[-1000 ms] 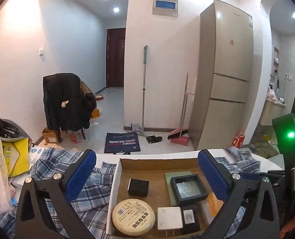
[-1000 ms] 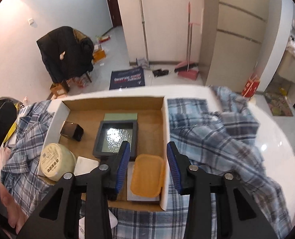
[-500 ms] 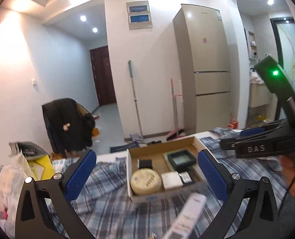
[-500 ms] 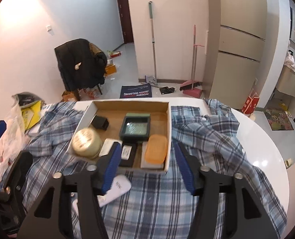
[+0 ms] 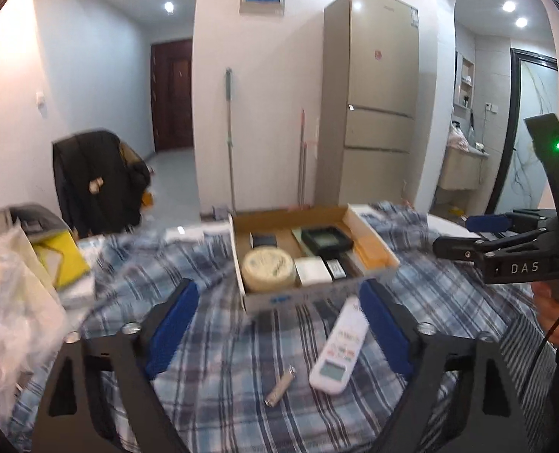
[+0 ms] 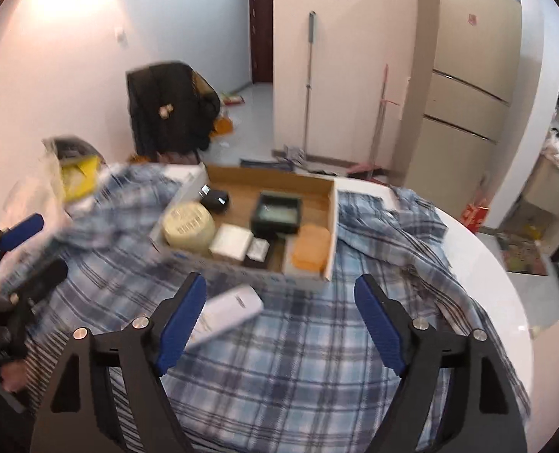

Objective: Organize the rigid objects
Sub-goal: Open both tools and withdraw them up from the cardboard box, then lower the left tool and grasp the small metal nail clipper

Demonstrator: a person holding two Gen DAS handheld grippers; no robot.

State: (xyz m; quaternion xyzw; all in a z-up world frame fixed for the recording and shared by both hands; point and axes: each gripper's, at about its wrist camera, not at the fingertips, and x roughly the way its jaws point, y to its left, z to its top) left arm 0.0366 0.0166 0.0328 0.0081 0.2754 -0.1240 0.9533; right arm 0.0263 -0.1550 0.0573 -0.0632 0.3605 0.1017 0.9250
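Left wrist view: my left claw (image 5: 279,326) hangs wide open and empty above the plaid cloth (image 5: 219,362), where a white remote (image 5: 340,345) and a nail clipper (image 5: 280,380) lie just short of the cardboard box (image 5: 317,290). My right claw (image 6: 281,324) gapes as wide, gripping nothing; the box holds a round tin (image 6: 188,224), a black tray (image 6: 277,213) and an orange lid (image 6: 310,247)

One open cardboard box (image 5: 319,293) on plaid cloth, far centre. Inside it: one round cream tin (image 5: 268,267), one white square block (image 5: 312,270), two black boxes (image 5: 263,241), one dark square tray (image 5: 326,239), one orange lid (image 6: 310,247). Near, on cloth: one white remote (image 5: 340,346), one metal nail clipper (image 5: 280,380).
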